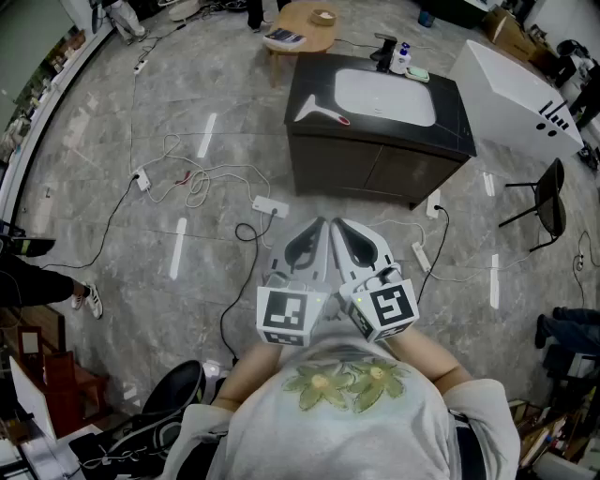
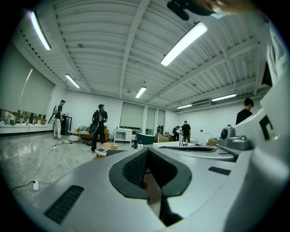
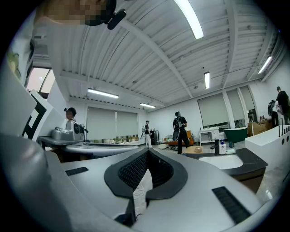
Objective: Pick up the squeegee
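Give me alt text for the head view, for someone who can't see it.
A person holds the left gripper and right gripper side by side, jaws shut, pointing toward a dark vanity cabinet. A white squeegee lies on its countertop, left of the white sink. Cables trail across the grey floor.

Open grey marble floor (image 1: 244, 84) lies between the person and the dark vanity cabinet (image 1: 375, 169). Loose white cables (image 1: 192, 178), a white power strip (image 1: 270, 205) and a black cord (image 1: 246, 232) lie low on it, left of the straight line. Cabinet front blocks at floor level; top open from above. The counter strip left of the white sink basin (image 1: 384, 97) carries only the white squeegee with red edge (image 1: 319, 114). Black faucet (image 1: 384, 49) and white pump bottle (image 1: 401, 59) stand at the back, well apart. Round wooden table (image 1: 302, 26) behind; white bathtub (image 1: 520, 94) and black chair (image 1: 548, 202) off right.
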A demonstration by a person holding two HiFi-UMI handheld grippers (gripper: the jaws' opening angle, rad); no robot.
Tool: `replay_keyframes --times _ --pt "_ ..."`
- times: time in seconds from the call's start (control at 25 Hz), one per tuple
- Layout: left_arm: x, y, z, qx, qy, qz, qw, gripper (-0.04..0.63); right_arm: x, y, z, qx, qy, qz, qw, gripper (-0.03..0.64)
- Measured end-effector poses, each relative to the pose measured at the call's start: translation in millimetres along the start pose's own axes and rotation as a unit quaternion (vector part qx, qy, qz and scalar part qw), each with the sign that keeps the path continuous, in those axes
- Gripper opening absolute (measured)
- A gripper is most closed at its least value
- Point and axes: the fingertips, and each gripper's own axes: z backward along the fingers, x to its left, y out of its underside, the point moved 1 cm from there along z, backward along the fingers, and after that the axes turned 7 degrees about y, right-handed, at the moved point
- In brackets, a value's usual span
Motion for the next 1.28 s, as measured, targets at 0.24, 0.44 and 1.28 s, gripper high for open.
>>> replay_keyframes --times 0.24,0.44,1.28 --pt "-4.9 -5.6 9.4 -0.008 0.0 0.001 1.0 0.008 6.6 -5.8 8.4 0.002 0.002 0.007 1.0 0.021" --pt "-7.6 -2.9 16.2 -0.008 0.006 0.01 0.9999 0.008 13.1 -9.6 14.9 -0.007 0.009 0.018 1.0 0.021" --pt "23.2 37.7 -0.7 0.046 0.004 0.044 0.9979 0.008 9.3 33.5 -18.5 0.052 -0.011 0.014 0.998 0.023"
